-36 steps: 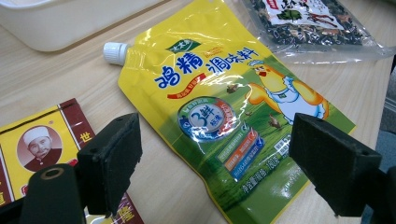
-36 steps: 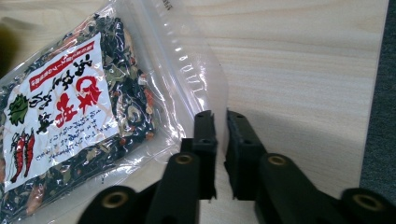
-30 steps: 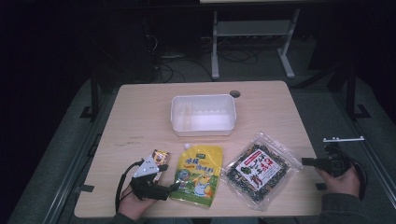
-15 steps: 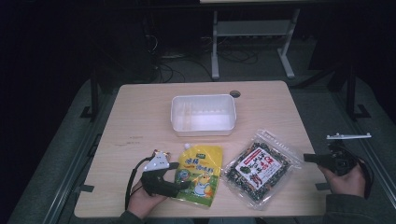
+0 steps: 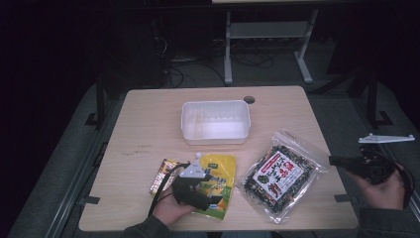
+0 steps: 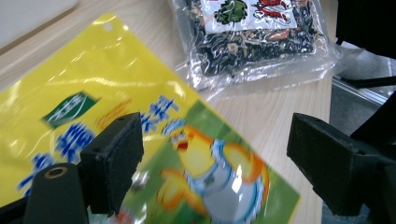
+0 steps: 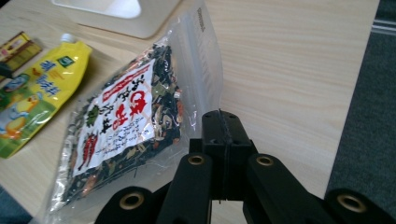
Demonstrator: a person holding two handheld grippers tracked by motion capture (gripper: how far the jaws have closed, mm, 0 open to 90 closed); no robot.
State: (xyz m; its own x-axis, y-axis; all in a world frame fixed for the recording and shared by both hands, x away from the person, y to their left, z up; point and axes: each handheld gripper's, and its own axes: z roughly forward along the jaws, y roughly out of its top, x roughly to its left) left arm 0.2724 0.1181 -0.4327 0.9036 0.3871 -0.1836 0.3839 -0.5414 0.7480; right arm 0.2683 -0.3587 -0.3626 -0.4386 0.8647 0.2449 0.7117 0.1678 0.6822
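A yellow printed pouch [image 5: 220,173] lies flat near the table's front edge. My left gripper [image 5: 210,196] hovers low over it, open. In the left gripper view the two black jaws stand wide apart above the pouch [image 6: 140,107], with nothing pressed between them. A clear bag of dark dried mix with a white and red label [image 5: 280,173] lies to the right of the pouch. My right gripper [image 5: 338,160] is held off the table's right edge, pointing left at that bag [image 7: 126,121]. The right gripper [image 7: 223,119] is shut and holds nothing.
A white rectangular tub [image 5: 215,121] stands in the middle of the wooden table [image 5: 148,119]. A small brown snack bar [image 5: 162,174] lies left of the pouch. A round cable hole [image 5: 249,99] is behind the tub. Dark floor surrounds the table.
My left gripper has moved to the right, from beside the snack bar to over the yellow pouch. The right gripper has risen beside the table's right edge.
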